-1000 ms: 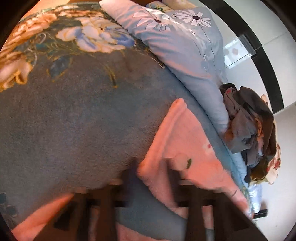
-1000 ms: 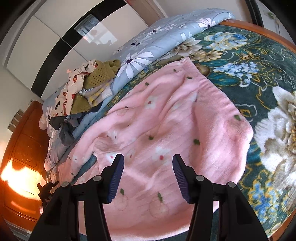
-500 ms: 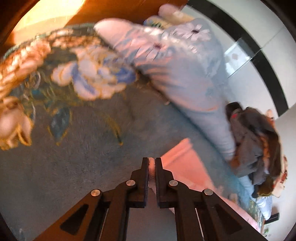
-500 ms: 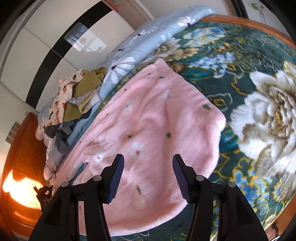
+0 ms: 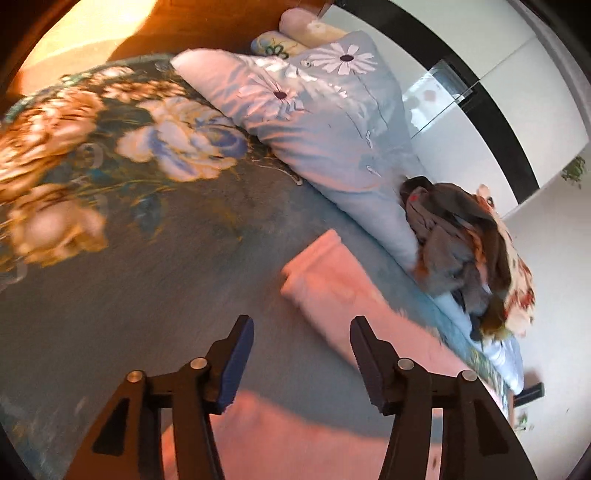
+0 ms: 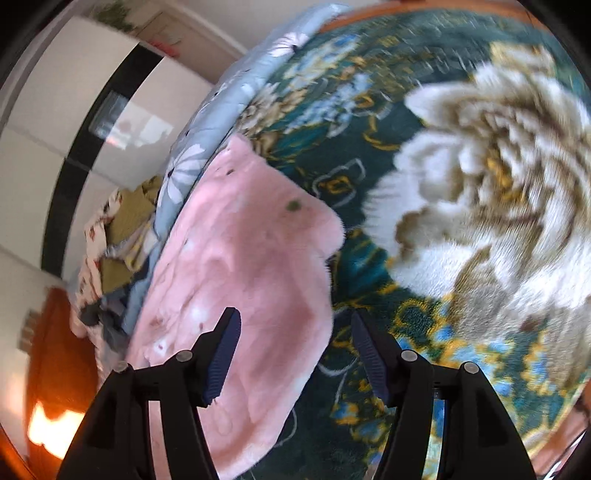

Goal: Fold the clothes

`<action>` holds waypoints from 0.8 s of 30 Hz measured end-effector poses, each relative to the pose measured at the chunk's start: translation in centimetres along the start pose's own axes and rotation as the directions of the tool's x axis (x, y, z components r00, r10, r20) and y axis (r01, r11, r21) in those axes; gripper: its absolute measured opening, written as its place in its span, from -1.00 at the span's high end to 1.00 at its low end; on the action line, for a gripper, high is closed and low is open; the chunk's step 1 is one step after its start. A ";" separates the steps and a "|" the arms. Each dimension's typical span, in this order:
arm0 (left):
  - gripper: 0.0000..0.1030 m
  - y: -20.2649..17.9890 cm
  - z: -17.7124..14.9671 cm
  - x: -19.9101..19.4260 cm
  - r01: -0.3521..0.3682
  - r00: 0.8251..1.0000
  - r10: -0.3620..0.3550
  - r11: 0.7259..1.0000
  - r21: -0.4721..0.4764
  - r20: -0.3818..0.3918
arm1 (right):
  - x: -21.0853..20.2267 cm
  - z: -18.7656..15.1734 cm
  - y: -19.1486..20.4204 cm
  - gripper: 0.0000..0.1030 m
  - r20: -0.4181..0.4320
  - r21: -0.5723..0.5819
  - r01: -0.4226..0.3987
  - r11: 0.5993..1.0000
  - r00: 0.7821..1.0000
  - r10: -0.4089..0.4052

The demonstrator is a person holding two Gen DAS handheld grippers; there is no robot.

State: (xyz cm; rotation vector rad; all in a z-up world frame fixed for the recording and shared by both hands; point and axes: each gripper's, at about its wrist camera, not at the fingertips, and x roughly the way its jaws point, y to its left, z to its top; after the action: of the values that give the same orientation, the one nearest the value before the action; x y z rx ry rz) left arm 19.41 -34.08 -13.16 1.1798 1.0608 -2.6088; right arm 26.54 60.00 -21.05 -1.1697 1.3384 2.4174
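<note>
A pink fleece garment (image 6: pixel 243 266) with small printed dots lies spread on the dark floral bed blanket (image 6: pixel 480 192). In the left wrist view a pink sleeve or leg end (image 5: pixel 325 273) lies ahead of my left gripper (image 5: pixel 301 360), with more pink cloth under the fingers. The left gripper is open and empty above the blanket (image 5: pixel 129 258). My right gripper (image 6: pixel 295 350) is open and empty, hovering over the garment's right edge.
A pale blue duvet with white daisies (image 5: pixel 325 122) lies along the bed's far side. A heap of unfolded clothes (image 5: pixel 461 251) sits on it, also in the right wrist view (image 6: pixel 118 229). A wooden headboard (image 5: pixel 92 33) and a white wardrobe wall (image 6: pixel 110 110) stand behind.
My left gripper was shut on the pink garment half a second ago and has opened, letting the cloth drop. My right gripper has swung right towards the garment's edge, staying open.
</note>
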 end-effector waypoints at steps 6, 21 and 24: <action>-0.22 3.3 -5.0 -6.7 -0.035 0.998 0.037 0.998 -0.047 0.043 | 1.4 0.6 -0.6 -0.23 0.004 0.033 -0.097 0.995 0.995 0.097; -0.21 8.2 -13.7 -7.1 -0.030 0.999 0.035 0.972 -0.232 0.020 | 1.4 -1.6 -1.4 -0.14 -0.010 0.026 -0.220 0.975 0.975 0.220; -0.18 7.8 -13.7 -6.8 -0.014 0.999 0.025 0.972 -0.236 0.043 | 1.6 -1.7 -1.5 0.05 -0.005 0.047 -0.233 0.971 0.972 0.234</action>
State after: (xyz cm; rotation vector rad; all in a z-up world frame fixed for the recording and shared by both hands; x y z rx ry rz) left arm 35.42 -32.69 -19.14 1.0655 1.2994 -2.3991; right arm 27.14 59.22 -23.67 -1.0690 1.6089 2.5227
